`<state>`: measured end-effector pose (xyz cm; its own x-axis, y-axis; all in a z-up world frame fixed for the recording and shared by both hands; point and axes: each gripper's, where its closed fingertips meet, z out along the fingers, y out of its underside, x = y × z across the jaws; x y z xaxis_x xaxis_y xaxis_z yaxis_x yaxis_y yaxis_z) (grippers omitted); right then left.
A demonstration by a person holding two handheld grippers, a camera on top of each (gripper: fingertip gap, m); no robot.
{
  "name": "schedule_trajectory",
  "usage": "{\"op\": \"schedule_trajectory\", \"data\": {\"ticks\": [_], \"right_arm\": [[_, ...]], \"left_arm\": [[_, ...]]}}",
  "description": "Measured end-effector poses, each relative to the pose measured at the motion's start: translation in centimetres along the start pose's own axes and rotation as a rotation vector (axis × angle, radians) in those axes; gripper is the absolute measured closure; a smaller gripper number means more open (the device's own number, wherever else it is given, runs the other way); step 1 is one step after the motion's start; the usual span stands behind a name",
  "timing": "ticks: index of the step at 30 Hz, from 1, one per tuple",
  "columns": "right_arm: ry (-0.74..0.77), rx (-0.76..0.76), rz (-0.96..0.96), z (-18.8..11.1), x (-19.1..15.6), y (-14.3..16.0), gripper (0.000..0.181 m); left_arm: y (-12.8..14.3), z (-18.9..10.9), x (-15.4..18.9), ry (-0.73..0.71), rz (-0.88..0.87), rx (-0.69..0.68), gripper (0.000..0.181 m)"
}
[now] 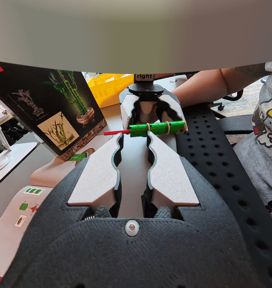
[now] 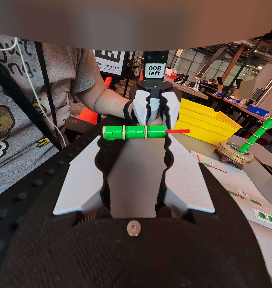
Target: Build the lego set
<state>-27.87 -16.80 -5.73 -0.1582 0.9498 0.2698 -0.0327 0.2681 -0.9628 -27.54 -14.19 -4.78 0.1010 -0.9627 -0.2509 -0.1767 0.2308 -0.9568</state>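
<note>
The right gripper (image 2: pixel 133 137) fingers clamp the green stalk (image 2: pixel 134 132). The left gripper (image 1: pixel 134 134) fingers are apart. A yellow bin (image 2: pixel 207 123) sits on the grey tabletop (image 2: pixel 194 145), upper right.

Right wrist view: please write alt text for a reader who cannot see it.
A green cylindrical brick stalk with tan rings and a red axle sticking out of one end lies crosswise at the tips of the right gripper and the facing left gripper. On the grey table to the right stand a yellow plastic bin and a tan round pot holding a leaning green stalk.
</note>
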Motion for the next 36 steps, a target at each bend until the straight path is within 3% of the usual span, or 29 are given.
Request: {"op": "schedule_trajectory", "data": {"ticks": [5,12,18,28,36], "right_arm": [[0.005,-0.012,0.024,-0.1,0.3,0.4,0.105],[0.020,-0.022,0.024,-0.3,0.7,0.6,0.105],[0.094,-0.059,-0.068,-0.6,1.5,0.8,0.105],[0.185,-0.161,-0.242,-0.8,2.1,1.6,0.105],[0.201,-0.210,-0.278,-0.7,2.3,2.2,0.105]], "left_arm": [[0.4,0.1,0.1,0.009,-0.001,-0.017,0.162],[1.0,0.1,-1.5,-0.047,-0.078,-0.033,0.156],[1.5,0.3,-2.2,-0.003,-0.297,-0.026,0.140],[0.9,0.1,-2.4,0.134,-0.605,0.059,0.135],[1.8,0.8,-1.7,0.158,-0.604,0.011,0.136]]}}
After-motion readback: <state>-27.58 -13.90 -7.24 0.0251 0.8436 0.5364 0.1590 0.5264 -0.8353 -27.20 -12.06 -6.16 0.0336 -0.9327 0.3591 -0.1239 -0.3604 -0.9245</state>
